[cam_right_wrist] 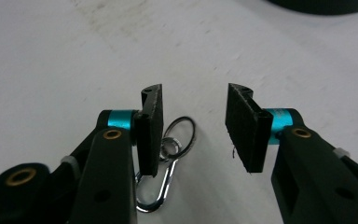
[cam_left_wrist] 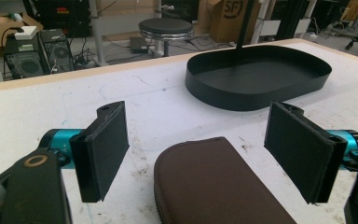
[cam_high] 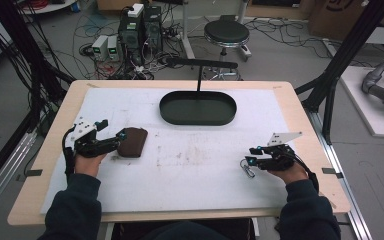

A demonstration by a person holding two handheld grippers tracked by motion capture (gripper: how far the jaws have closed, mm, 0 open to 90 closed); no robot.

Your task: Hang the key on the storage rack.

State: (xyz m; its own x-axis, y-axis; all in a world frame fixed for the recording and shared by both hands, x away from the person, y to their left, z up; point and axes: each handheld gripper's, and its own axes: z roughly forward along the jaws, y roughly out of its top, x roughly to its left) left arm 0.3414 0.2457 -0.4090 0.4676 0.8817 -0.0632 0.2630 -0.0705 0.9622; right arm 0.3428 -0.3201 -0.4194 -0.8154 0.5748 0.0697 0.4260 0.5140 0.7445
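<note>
Setting: a person sits at a wooden table (cam_high: 300, 120) covered by a white mat (cam_high: 190, 170), a two-jaw gripper in each hand, dark sleeves coming in from the near edge

Left gripper (cam_high: 111, 134): held low at the left of the mat, jaws spread wide and pressing on nothing; in its own view (cam_left_wrist: 196, 158) the two black pads stand on either side of the pouch's near end with clear space between pad and pouch

Brown pouch (cam_high: 133, 142): lies flat on the mat just ahead of the left gripper, its rounded end reaching in between the open jaws (cam_left_wrist: 214, 186); a zip seam runs along its edge

Right gripper (cam_high: 250, 156): hovers over the mat's right side, jaws partly apart; in its own view (cam_right_wrist: 193, 126) the gap between the pads shows bare mat

Metal clip (cam_high: 249, 170): a silver snap hook with a ring, lying on the mat under the right gripper; in the right gripper view (cam_right_wrist: 165, 163) it sits beside and partly behind the left-hand pad, and contact there is hard to judge, though it does not appear pinched

Black tray (cam_high: 198, 108): an oval tray at the far middle of the mat, well apart from both grippers, with a thin black post rising at its far rim

Background: a round stool (cam_high: 226, 33) and computer boxes (cam_high: 140, 27) amid cables on the floor
</note>
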